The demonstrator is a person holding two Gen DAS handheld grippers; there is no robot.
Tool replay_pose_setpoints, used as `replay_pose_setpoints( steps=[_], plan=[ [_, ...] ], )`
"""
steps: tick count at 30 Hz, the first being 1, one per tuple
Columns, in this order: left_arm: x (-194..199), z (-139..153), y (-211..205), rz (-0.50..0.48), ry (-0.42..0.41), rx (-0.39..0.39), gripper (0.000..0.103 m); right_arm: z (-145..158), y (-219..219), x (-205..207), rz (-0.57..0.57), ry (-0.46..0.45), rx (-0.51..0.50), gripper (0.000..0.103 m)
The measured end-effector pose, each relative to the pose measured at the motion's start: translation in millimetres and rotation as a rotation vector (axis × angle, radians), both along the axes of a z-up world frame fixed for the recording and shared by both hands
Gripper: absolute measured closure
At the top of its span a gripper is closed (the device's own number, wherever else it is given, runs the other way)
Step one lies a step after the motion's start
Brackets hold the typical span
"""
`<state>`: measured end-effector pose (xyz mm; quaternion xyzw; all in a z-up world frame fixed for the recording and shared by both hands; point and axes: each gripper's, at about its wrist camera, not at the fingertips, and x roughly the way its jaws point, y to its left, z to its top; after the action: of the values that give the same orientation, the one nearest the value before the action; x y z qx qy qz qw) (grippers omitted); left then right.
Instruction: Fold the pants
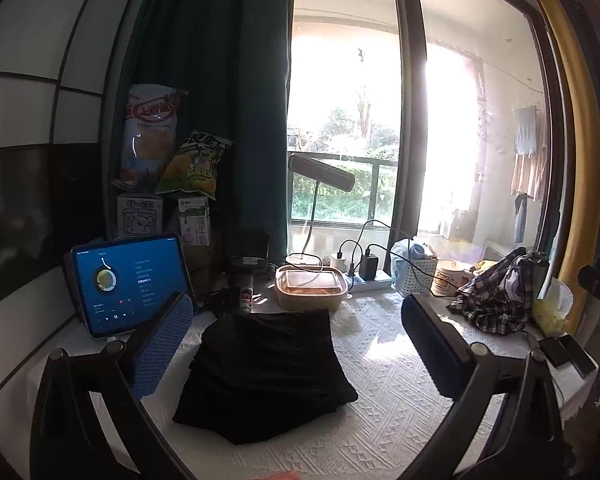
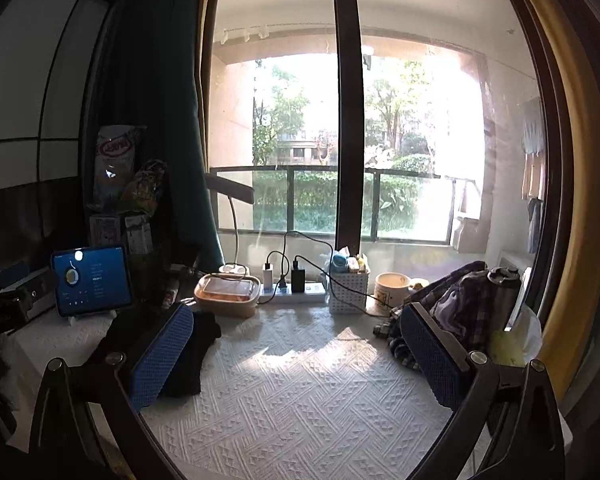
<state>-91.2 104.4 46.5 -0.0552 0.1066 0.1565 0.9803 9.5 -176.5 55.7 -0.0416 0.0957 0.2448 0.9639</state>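
the table [image 1: 380, 360] under its white textured cloth is carrying the folded black pants [image 1: 264, 372], lying near the left side in front of the tablet [image 1: 130, 282]. the left hand-held gripper [image 1: 296, 344] and the right hand-held gripper [image 2: 296, 354] are both hovering with fingers apart, holding nothing. a snack bag [image 1: 152, 136] is showing "oishi"; other print is too blurred to read.
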Motion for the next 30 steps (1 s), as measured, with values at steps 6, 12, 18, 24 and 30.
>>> replay_pose_setpoints(
  steps=[6,12,18,24,30],
  plan=[
    [-2.8,7.6,-6.4,-0.013,-0.005,0.019,0.000,10.9,-8.2,-13.5,-0.029,-0.056,0.010,0.000],
    [-7.2,16.1,-6.9,-0.019,-0.029,0.024,0.000,22.1,-12.3,-25.2,-0.052,-0.098,0.010,0.000],
    [-9.4,15.7,-9.2,-0.013,-0.031,0.023,0.000,24.9,-12.3,-31.0,-0.061,-0.117,0.005,0.000],
    [-4.5,11.0,-6.7,-0.002,-0.018,0.005,0.000,19.1,-13.3,-25.5,-0.067,-0.096,0.002,0.000],
    [1.3,6.4,-8.2,0.006,-0.002,0.018,0.000,11.7,-12.8,-17.0,-0.078,-0.066,-0.003,0.000]
  ],
)
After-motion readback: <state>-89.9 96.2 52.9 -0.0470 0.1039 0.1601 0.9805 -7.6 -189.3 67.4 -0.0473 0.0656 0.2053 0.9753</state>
